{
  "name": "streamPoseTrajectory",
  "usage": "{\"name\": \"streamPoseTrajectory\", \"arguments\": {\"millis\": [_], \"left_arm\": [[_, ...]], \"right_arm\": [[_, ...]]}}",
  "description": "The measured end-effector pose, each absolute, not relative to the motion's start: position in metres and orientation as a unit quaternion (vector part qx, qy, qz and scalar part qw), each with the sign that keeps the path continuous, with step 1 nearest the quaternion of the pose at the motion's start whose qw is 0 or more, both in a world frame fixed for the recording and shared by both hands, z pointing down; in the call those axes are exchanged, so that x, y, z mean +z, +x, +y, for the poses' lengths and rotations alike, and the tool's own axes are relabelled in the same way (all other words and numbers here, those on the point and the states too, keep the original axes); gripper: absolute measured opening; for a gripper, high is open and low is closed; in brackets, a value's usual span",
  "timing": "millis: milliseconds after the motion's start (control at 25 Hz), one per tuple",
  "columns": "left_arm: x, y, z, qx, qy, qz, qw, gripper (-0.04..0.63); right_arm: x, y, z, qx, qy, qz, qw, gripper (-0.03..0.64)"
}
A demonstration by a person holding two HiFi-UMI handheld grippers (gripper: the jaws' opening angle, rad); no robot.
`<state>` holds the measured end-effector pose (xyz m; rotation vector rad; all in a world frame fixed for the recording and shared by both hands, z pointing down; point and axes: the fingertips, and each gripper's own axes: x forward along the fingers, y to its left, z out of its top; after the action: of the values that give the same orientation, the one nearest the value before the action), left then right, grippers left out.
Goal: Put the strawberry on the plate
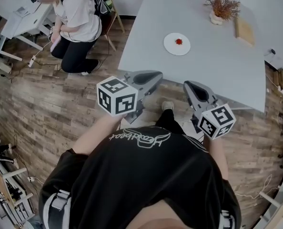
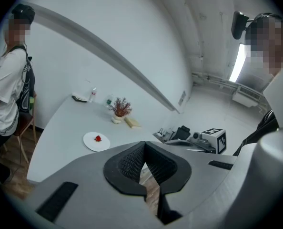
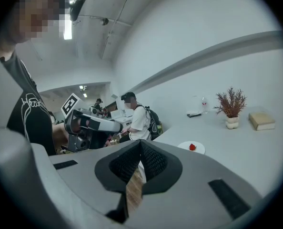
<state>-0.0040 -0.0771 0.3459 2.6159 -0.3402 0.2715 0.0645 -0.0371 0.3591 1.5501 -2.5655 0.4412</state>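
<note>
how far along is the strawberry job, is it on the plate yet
Done: the strawberry sits on the white plate on the table.
In hand: nothing. The left gripper and the right gripper are both shut and empty, held short of the table's near edge, above the wooden floor.
Left: nothing that shows; the job looks finished.

red strawberry [image 1: 179, 41], white plate [image 1: 169, 47], grey table [image 1: 208, 70], brown wood-grain floor [image 1: 55, 109].
</note>
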Motion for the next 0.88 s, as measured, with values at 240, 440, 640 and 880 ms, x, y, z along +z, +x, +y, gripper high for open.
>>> {"name": "streamPoseTrajectory", "arguments": {"millis": [240,440,640,880], "left_arm": [[0.342,-0.004,-0.064,0.102,0.958,-0.122,0.237,0.008],[0.339,0.000,-0.067,0.103,0.959,-0.122,0.233,0.008],[0.338,0.003,-0.068,0.105,0.960,-0.122,0.231,0.008],[0.337,0.005,-0.072,0.103,0.960,-0.120,0.231,0.008]], "right_arm": [[0.355,0.065,-0.024,0.141,0.515,-0.844,0.053,0.008],[0.351,0.072,-0.030,0.137,0.519,-0.842,0.049,0.008],[0.350,0.073,-0.032,0.136,0.519,-0.842,0.053,0.008],[0.347,0.075,-0.036,0.134,0.523,-0.840,0.056,0.008]]}}
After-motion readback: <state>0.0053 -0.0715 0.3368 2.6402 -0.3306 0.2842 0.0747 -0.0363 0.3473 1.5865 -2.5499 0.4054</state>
